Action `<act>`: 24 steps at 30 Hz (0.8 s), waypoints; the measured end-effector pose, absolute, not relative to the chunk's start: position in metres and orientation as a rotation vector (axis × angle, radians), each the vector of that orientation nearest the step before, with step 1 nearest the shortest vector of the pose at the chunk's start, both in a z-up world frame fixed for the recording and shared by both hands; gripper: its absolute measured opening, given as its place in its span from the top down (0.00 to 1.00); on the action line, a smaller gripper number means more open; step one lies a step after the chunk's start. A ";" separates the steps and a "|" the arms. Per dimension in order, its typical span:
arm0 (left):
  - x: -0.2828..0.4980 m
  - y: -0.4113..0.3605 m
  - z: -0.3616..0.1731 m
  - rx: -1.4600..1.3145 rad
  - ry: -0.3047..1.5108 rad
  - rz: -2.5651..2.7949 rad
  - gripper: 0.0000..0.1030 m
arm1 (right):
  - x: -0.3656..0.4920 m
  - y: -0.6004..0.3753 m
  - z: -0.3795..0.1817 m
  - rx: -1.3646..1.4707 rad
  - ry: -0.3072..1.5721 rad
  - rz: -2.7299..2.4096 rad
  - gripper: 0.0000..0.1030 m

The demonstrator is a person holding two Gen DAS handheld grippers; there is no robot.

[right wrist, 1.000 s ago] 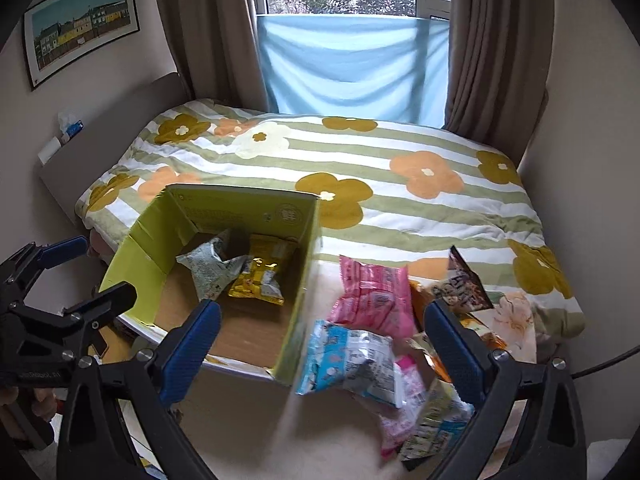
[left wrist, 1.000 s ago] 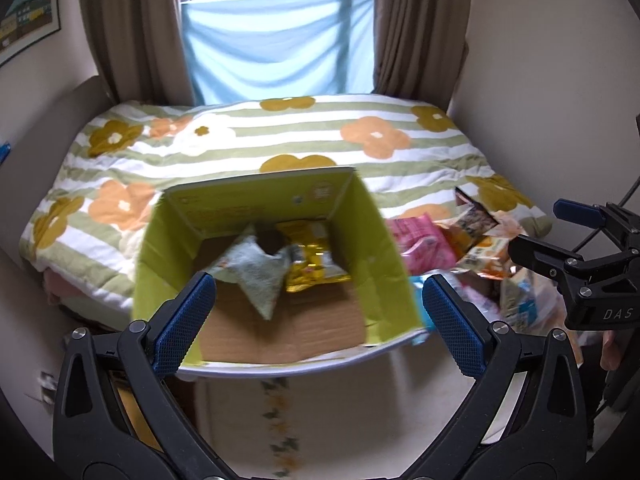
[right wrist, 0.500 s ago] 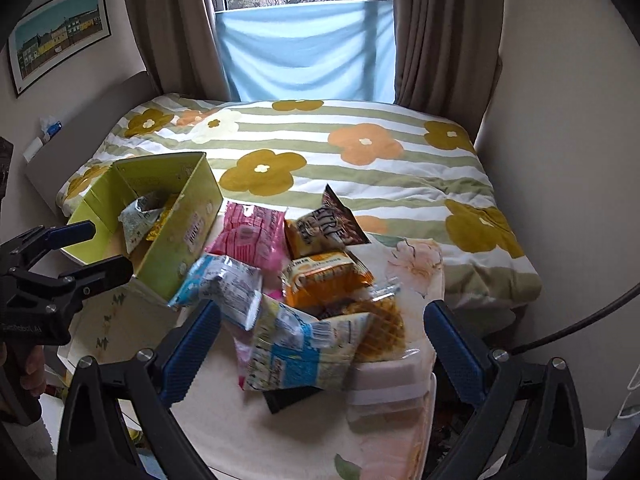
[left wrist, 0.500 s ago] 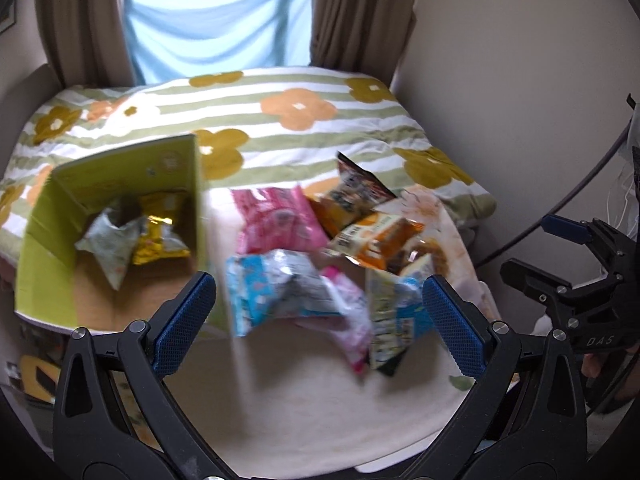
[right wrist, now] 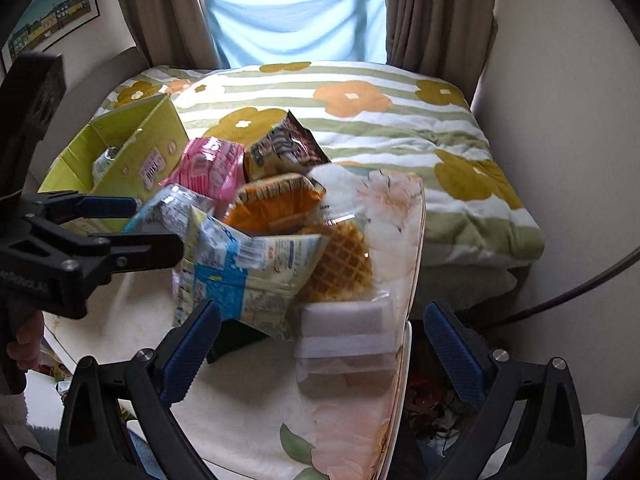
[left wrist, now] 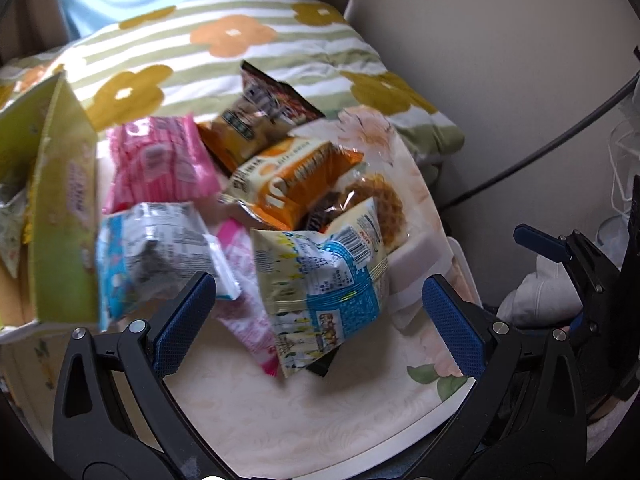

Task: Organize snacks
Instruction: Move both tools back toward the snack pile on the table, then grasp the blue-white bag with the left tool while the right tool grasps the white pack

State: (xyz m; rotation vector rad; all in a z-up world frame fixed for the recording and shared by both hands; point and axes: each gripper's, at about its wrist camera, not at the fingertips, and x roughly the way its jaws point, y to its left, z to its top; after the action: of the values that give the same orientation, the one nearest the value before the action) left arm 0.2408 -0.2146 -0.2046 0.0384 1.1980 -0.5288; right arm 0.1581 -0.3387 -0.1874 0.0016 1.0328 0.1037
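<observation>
showing blurred, unreadable print: snack packets (left wrist: 320,280), yellow-green box (right wrist: 132,160).

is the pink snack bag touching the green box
Cannot tell. The left wrist view shows the pink snack bag right beside the green box, but motion blur hides any contact or gap.

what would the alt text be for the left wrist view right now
The open left gripper hovers over a pile of snack packets on a table: a blue-and-cream bag nearest, orange and pink packets behind. A yellow-green box stands at left, a flowered bed behind.
</observation>
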 end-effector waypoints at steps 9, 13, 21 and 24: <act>0.260 -0.237 -0.259 0.073 1.327 -0.577 0.01 | 0.149 -0.346 -0.228 0.098 1.077 0.025 0.02; 0.264 -0.243 -0.275 0.085 1.358 -0.597 0.03 | 0.146 -0.345 -0.243 0.131 1.092 -0.006 0.02; 0.270 -0.251 -0.284 0.072 1.367 -0.682 0.35 | 0.147 -0.339 -0.260 0.075 1.089 -0.050 0.02; 0.272 -0.251 -0.284 0.034 1.378 -0.715 0.44 | 0.147 -0.338 -0.265 0.060 1.091 -0.059 0.02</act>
State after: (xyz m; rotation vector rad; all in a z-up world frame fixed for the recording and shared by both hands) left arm 0.2719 -0.2510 -0.2844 0.0337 1.3783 -0.7147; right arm 0.1475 -0.3380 -0.2647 0.0603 1.0905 -0.0586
